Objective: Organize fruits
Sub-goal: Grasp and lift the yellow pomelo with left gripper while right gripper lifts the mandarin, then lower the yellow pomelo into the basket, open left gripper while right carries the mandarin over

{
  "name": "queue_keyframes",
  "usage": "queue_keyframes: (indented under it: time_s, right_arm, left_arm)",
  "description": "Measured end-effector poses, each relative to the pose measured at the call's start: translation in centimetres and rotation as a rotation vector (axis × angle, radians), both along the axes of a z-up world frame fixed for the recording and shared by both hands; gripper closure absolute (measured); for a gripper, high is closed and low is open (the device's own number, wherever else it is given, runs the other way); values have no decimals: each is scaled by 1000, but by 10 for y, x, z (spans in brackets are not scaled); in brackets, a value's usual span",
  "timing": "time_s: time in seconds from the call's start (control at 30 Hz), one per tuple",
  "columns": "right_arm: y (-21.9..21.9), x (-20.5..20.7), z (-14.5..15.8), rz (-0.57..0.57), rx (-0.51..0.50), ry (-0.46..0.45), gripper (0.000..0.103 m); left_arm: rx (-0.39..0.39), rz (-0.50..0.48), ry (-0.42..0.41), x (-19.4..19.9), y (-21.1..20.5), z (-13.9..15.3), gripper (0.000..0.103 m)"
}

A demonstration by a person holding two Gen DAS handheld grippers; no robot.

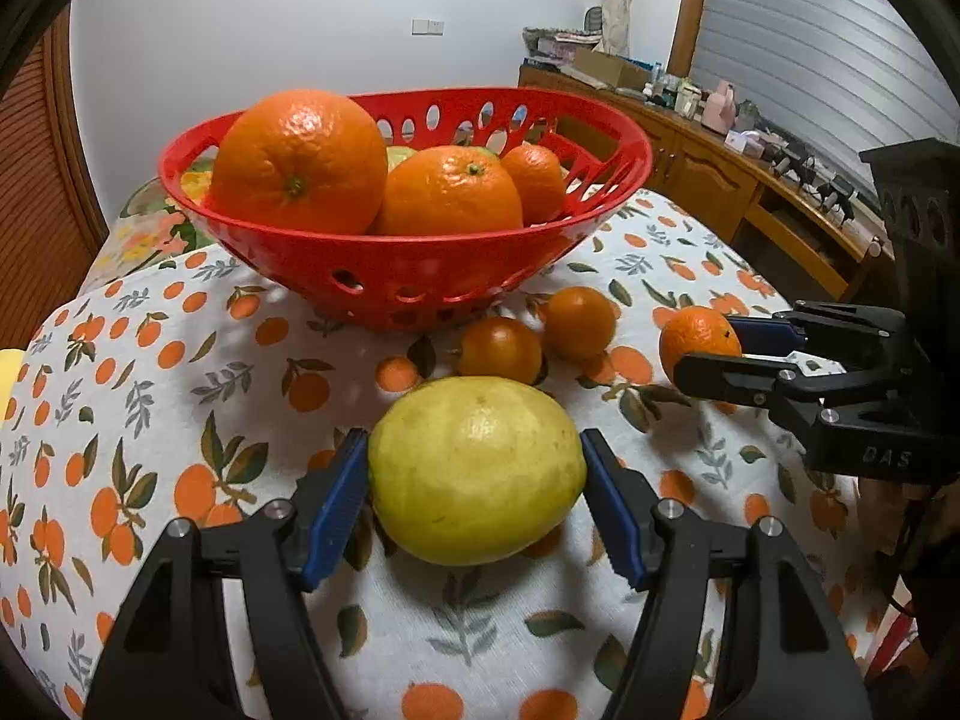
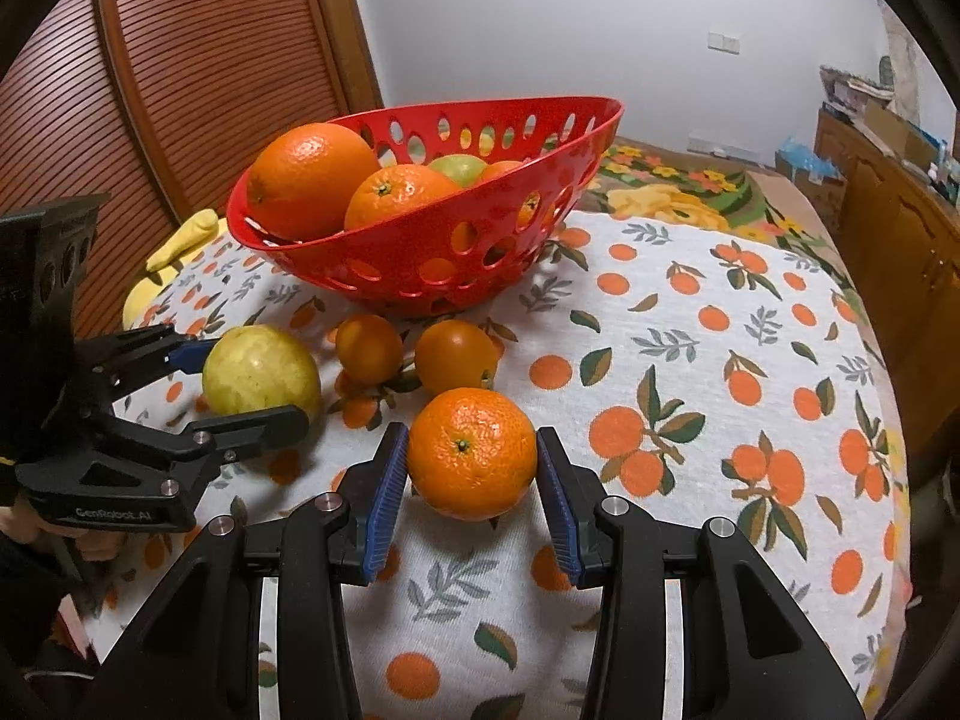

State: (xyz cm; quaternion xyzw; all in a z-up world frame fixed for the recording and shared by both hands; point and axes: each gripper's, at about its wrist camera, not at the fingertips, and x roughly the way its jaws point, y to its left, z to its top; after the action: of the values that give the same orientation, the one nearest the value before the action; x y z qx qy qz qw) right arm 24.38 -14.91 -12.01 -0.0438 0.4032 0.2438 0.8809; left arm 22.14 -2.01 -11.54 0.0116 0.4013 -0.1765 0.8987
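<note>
A yellow-green lemon-like fruit [image 1: 474, 474] lies on the orange-print tablecloth [image 1: 150, 396], and my left gripper [image 1: 474, 438] is shut on it, a blue pad against each side. From the right wrist view, the left gripper [image 2: 252, 381] brackets the same fruit [image 2: 258, 369]. My right gripper [image 2: 471, 429] is shut on a mandarin [image 2: 473, 453], seen at the right [image 1: 699, 342] in the left wrist view. Two small orange fruits [image 1: 499, 349] [image 1: 579, 322] sit loose before the red perforated basket [image 1: 420, 276], which holds large oranges [image 1: 300, 162].
The basket [image 2: 420, 264] also holds a green fruit [image 2: 459, 168]. A yellow object [image 2: 180, 240] lies at the table's left edge by a slatted wooden door [image 2: 180, 90]. A cluttered wooden cabinet [image 1: 720, 162] runs along the right. Bare cloth [image 2: 720, 360] stretches right of the mandarin.
</note>
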Motion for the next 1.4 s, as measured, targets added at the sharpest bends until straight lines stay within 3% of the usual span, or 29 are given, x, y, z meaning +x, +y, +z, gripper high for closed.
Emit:
queue_keyframes:
  time_s: [0.93, 1.4]
  right_arm:
    - [-2, -72, 61, -24, 25, -169, 60]
    - [14, -53, 83, 11, 37, -229, 60]
  left_arm:
    - [-75, 58, -178, -75, 21, 65, 35]
    - [-97, 64, -222, -58, 26, 92, 35]
